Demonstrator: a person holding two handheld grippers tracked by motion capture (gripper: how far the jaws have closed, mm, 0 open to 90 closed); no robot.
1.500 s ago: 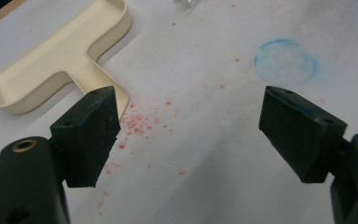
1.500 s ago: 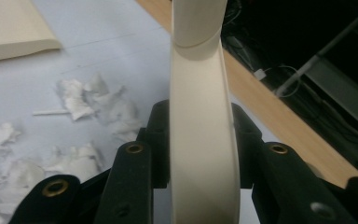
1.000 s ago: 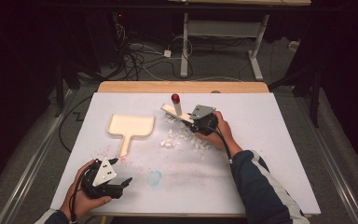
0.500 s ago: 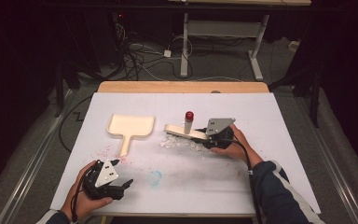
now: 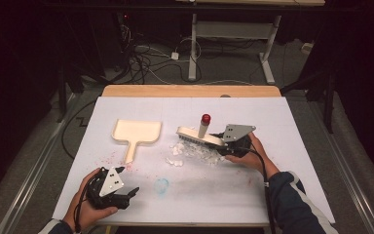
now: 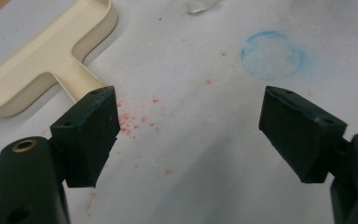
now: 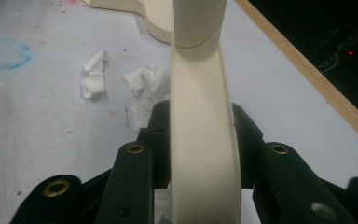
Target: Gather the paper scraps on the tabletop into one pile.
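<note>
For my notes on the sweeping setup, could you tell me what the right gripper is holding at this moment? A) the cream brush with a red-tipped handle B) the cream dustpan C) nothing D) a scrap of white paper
A: the right gripper has its jaws clamped on the brush above the paper scraps, while the dustpan lies apart on the table.

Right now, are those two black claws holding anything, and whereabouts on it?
The right gripper is shut on the cream brush, clamped across one end of its long body. The left gripper holds nothing; its jaws stand wide apart above the white table.
</note>
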